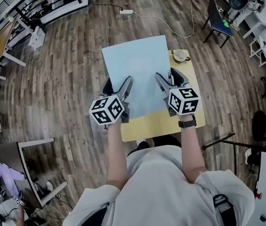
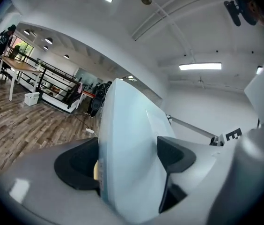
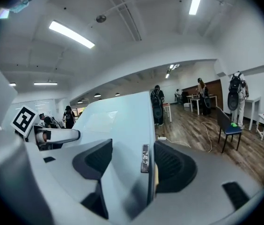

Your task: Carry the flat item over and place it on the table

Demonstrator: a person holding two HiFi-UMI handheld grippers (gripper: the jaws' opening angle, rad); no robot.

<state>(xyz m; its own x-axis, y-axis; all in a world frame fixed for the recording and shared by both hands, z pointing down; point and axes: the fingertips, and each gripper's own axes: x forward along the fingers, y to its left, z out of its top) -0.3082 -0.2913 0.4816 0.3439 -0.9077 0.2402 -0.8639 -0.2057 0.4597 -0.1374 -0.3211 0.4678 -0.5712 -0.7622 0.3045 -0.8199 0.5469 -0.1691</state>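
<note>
I hold a flat pale-blue board (image 1: 135,69) level between both grippers, above a small yellow table (image 1: 161,121) and the floor beyond it. The left gripper (image 1: 118,91) is shut on the board's near left edge, the right gripper (image 1: 167,83) on its near right edge. In the left gripper view the board (image 2: 127,125) stands edge-on between the black pads of the left gripper (image 2: 129,161). In the right gripper view the board (image 3: 118,125) is clamped by the right gripper (image 3: 134,165), with a small metal fitting on its edge.
A small round dish (image 1: 180,55) sits at the yellow table's far right corner. A dark chair (image 1: 216,20) stands to the far right, and a power strip (image 1: 126,12) with a cable lies on the wooden floor. People (image 3: 157,104) stand far off.
</note>
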